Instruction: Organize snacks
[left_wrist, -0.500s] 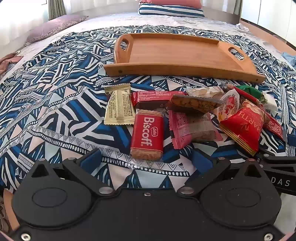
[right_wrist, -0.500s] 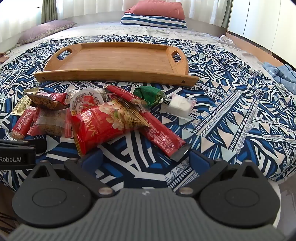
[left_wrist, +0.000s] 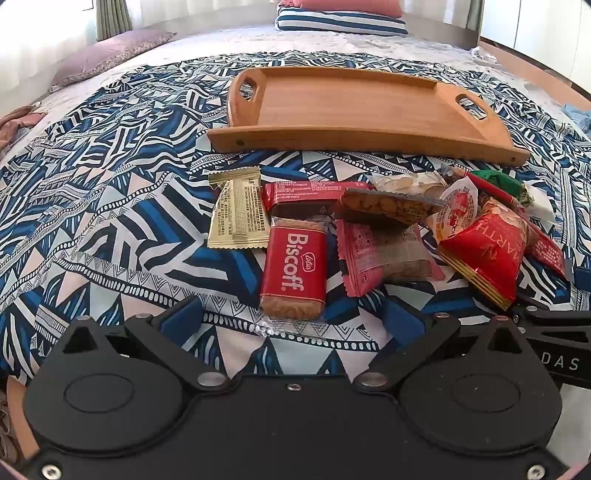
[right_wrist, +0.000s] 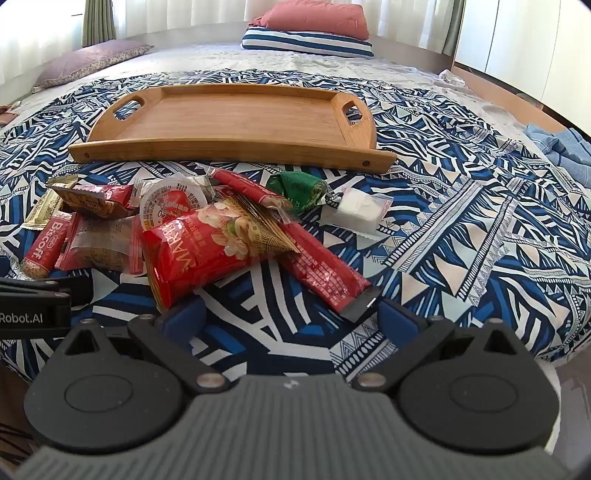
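Bright daylight — sharp, fisheye-warped edges

"Biscoff" on red biscuit pkt (left_wrist: 293, 267)

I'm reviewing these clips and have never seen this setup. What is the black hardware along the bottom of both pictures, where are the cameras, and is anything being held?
Each picture comes from a camera on a hand-held two-finger gripper, looking forward along its fingers. The left gripper and right gripper are both open and hold nothing. Ahead, on a patterned bedspread, lies a pile of snacks, among them a Biscoff packet and a red nut bag. Beyond the pile sits a wooden tray with nothing in it.
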